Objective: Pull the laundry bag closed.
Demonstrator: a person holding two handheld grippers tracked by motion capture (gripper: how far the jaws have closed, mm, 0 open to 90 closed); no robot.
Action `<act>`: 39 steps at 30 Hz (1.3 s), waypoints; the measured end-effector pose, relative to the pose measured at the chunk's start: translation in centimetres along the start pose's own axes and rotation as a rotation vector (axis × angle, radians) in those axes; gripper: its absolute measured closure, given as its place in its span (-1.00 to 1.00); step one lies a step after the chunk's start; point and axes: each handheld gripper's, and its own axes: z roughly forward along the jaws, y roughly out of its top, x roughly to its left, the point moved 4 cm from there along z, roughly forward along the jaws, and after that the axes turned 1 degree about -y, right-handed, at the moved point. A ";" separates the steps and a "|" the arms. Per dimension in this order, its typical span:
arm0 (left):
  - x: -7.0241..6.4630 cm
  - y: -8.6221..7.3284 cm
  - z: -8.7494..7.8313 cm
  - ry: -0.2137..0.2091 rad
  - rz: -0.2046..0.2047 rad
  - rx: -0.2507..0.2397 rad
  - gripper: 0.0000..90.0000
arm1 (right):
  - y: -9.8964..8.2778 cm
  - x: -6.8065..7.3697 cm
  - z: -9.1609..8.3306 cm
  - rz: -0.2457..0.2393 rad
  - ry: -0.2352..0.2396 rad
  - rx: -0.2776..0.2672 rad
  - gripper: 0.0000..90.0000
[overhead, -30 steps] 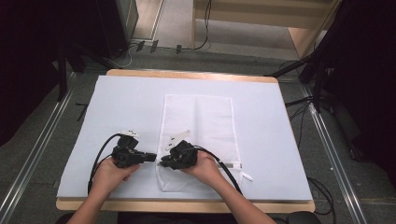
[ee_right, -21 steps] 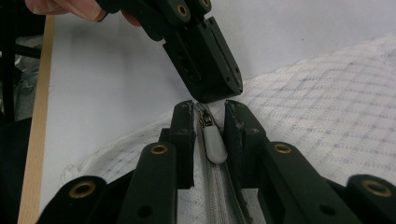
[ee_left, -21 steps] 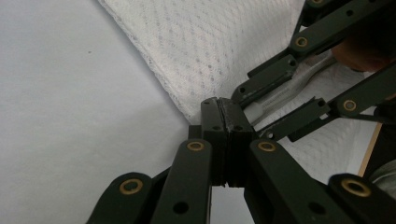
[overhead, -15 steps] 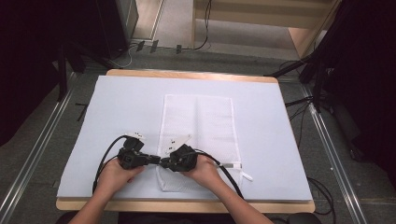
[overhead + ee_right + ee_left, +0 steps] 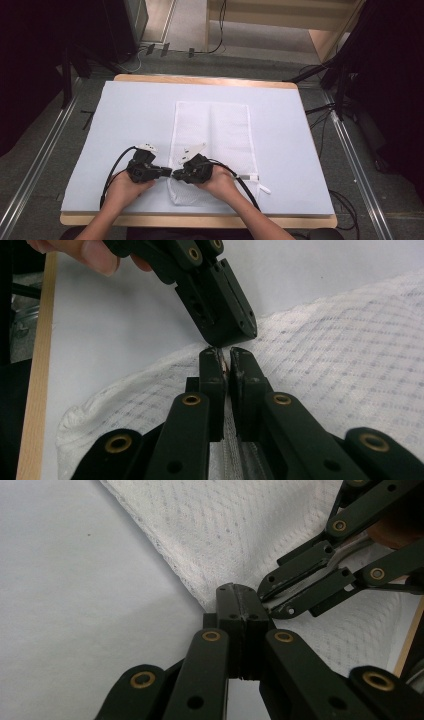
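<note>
Both pairs of fingers are clamped on the left hem of the white mesh bag [image 5: 212, 145], at seven o'clock on the blue mat [image 5: 130, 115]. Left gripper [image 5: 239, 600] is pinched tight; right gripper [image 5: 226, 357], just closing, has its bite, so lifting seems possible.

Lying flat mid-table: white mesh laundry bag [image 5: 215, 140], long side running away, near left edge bunching up, zipper along the right.
</note>
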 end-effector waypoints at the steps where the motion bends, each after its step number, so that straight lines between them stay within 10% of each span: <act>1: 0.0 0.0 0.0 -0.001 0.000 -0.001 1.00 | 0.0 -0.1 -0.1 0.000 -0.002 0.003 0.97; 10: 0.0 0.0 0.0 -0.007 -0.016 -0.003 1.00 | -0.3 -0.2 -0.5 -0.009 -0.001 0.000 0.95; 18: 0.6 -0.1 -0.1 -0.055 -0.068 -0.016 1.00 | 0.2 -0.9 -0.2 0.092 0.070 -0.035 0.77; 39: 0.2 -0.1 -0.1 -0.016 -0.044 -0.010 1.00 | 0.1 -0.2 0.3 0.015 0.039 -0.004 0.93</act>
